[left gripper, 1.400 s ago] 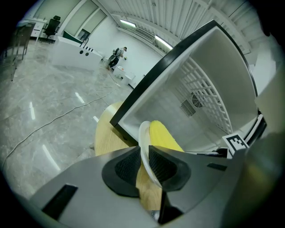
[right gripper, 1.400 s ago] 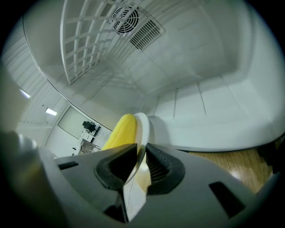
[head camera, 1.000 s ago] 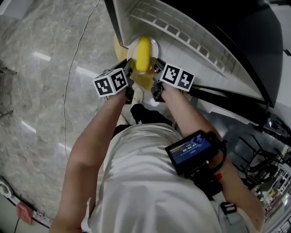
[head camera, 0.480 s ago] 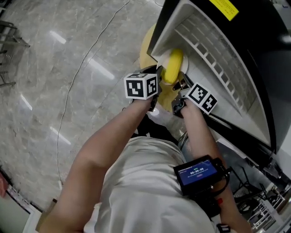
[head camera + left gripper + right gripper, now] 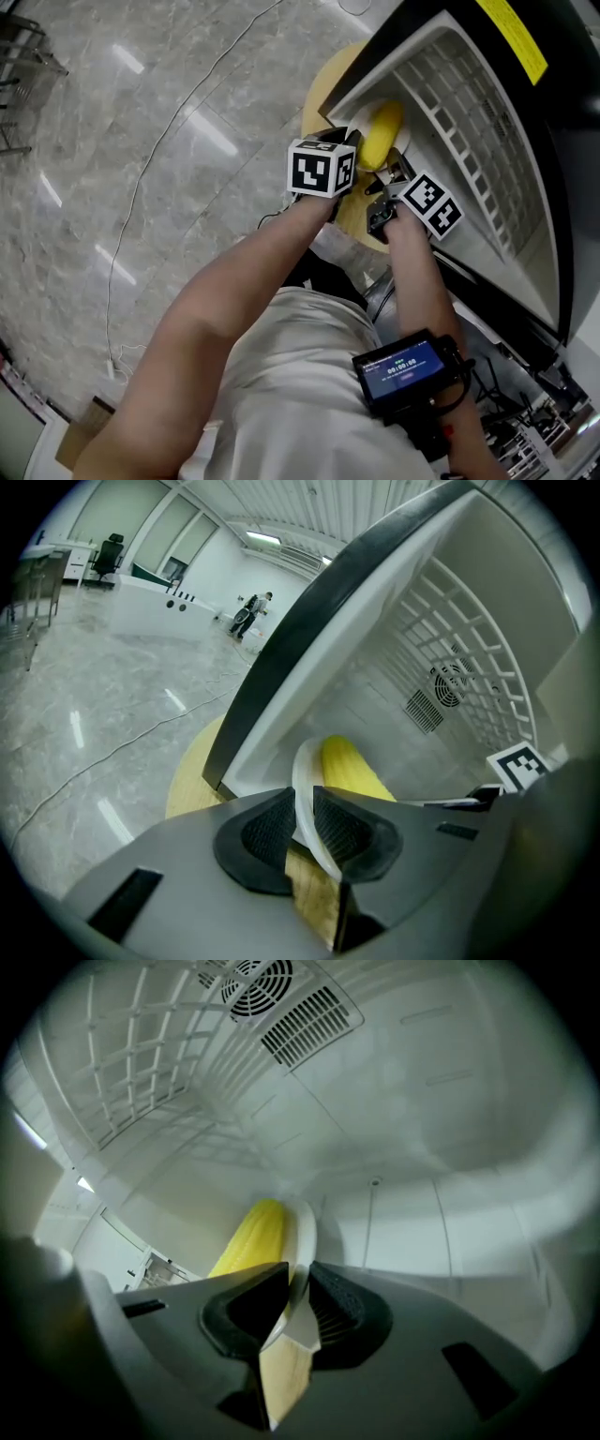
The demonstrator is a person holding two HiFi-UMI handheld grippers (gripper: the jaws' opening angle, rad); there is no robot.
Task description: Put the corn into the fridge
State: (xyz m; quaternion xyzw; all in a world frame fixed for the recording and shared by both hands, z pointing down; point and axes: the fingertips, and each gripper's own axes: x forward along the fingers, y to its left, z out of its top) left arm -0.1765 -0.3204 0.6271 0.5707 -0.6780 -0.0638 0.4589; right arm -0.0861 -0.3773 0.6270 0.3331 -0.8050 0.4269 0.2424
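Observation:
A yellow corn cob (image 5: 380, 134) lies on a small white plate (image 5: 401, 141), held at the mouth of the open white fridge (image 5: 469, 178). My left gripper (image 5: 349, 155) is shut on the plate's left rim (image 5: 302, 789), with the corn (image 5: 354, 772) just beyond its jaws. My right gripper (image 5: 392, 183) is shut on the plate's opposite rim (image 5: 302, 1241), and the corn (image 5: 251, 1238) lies to the left of its jaws. Both gripper views look into the fridge's white interior.
A round wooden stool top (image 5: 330, 84) sits under the plate, beside the fridge. White wire shelving (image 5: 461, 131) and a vent with a fan (image 5: 281, 1002) line the fridge inside. A thin cable (image 5: 169, 141) runs over the grey marble floor. The fridge's black edge (image 5: 309, 630) is at the left.
The plate with the corn has moved up and right, further into the fridge opening, carried by both grippers. The stool top now shows below and to the left of it.

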